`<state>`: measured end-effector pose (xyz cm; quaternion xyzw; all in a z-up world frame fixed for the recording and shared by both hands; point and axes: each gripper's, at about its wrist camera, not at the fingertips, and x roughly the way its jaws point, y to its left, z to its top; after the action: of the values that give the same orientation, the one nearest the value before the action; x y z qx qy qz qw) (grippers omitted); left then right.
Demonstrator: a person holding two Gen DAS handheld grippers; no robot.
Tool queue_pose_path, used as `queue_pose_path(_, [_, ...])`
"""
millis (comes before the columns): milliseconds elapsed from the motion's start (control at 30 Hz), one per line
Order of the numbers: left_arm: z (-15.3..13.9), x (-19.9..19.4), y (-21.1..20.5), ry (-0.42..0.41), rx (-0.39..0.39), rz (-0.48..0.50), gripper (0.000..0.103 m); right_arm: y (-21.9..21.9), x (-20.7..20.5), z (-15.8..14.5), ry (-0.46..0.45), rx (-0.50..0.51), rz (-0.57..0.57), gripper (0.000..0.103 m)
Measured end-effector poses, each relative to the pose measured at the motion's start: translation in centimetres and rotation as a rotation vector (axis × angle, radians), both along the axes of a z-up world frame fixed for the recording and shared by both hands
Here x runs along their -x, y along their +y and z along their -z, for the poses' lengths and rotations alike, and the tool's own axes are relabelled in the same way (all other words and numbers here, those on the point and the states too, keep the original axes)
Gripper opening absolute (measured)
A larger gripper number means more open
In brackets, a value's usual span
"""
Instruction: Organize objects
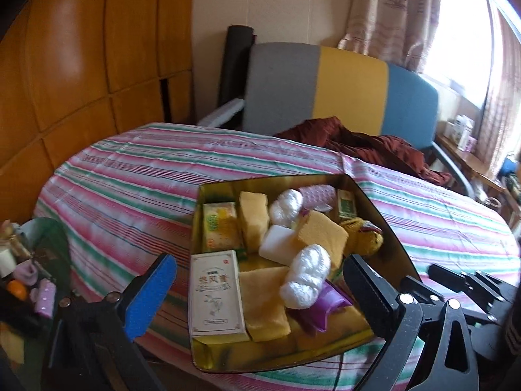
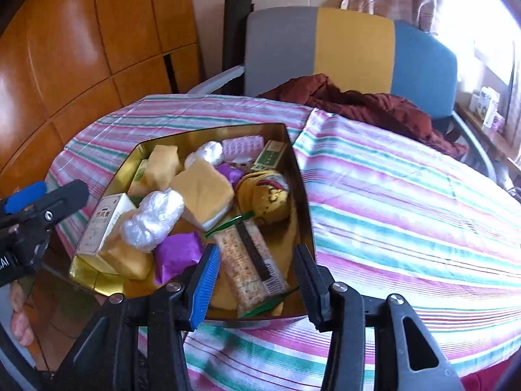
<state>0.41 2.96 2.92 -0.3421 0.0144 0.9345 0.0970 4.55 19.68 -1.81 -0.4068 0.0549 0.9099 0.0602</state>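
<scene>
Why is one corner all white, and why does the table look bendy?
Left wrist view: daylight through the window washes out the top right corner; the fisheye lens curves the striped tablecloth. Right wrist view: same window glare, and the wooden wall panels look bowed.

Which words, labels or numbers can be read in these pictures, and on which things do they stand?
"AI": white letters on the left gripper's black body; the rest is cut off.
White carton: dark Chinese characters, too blurred to read.
Cracker pack: barcode and print, too small.
Green box: print unreadable.
</scene>
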Motion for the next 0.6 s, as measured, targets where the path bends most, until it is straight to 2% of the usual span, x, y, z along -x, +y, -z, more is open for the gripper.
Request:
queue_pose_path(67, [0.05, 0.15, 0.20, -0.014, 0.033, -0.041, 0.103, -0.08, -0.03, -0.15, 0.007, -0.012, -0.001, 0.048])
queue_pose_path(200, [0.50, 0.16, 0.25, -0.026, 0.057, -0.049, 0.103, 0.12, 0.05, -0.16, 0.006, -0.009, -0.003, 0.048])
queue_pose_path(600, [0.72, 0.57, 0.24, -0.033, 0.008, -0.033, 0.103, 0.35, 0.85, 0.43, -0.013, 0.001, -0.007, 0.048])
